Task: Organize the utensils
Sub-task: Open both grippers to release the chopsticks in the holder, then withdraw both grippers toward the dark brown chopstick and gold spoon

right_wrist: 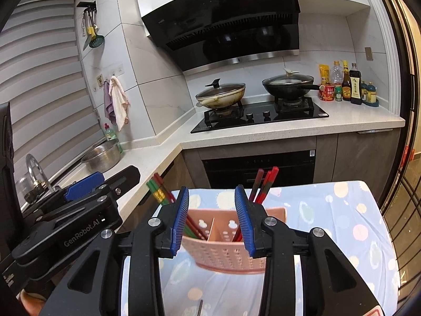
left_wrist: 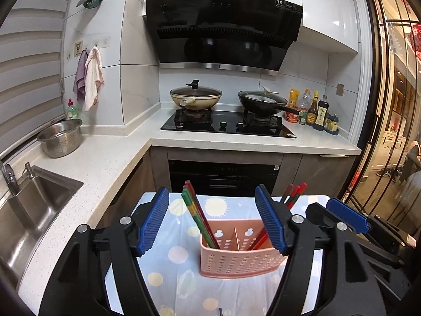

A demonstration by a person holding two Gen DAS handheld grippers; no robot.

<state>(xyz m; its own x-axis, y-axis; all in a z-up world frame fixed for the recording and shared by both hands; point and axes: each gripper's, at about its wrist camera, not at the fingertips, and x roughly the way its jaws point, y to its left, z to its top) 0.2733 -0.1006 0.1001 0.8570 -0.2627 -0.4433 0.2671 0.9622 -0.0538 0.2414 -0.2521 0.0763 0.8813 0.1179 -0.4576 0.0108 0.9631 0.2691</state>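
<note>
Chopsticks are sorted into a pink perforated utensil holder that stands on a small table with a blue dotted cloth, in front of the kitchen counter. Green-and-red chopsticks lean out of its left compartment and red chopsticks stick up from the right one, with a thin divider between them.

Left gripper hangs above and just short of the holder, blue pads spread wide with nothing between them; from its camera the whole holder sits in the gap, a bit right of centre. Right gripper is just to its right, also over the holder, pads parted but noticeably narrower, and empty too. Through its camera the holder's rim and divider show between the pads, and the red pair pokes up right behind the right pad.

Each camera catches the other tool: the left view has the right gripper's blue pad at its right edge, the right view has the left gripper along its left side with "GenRobot.AI" printed on the body. Only the left view shows the steel sink basin properly. Both show the colander, the stove with two lidded pans, and a dark stick end lying on the cloth at the very bottom.
</note>
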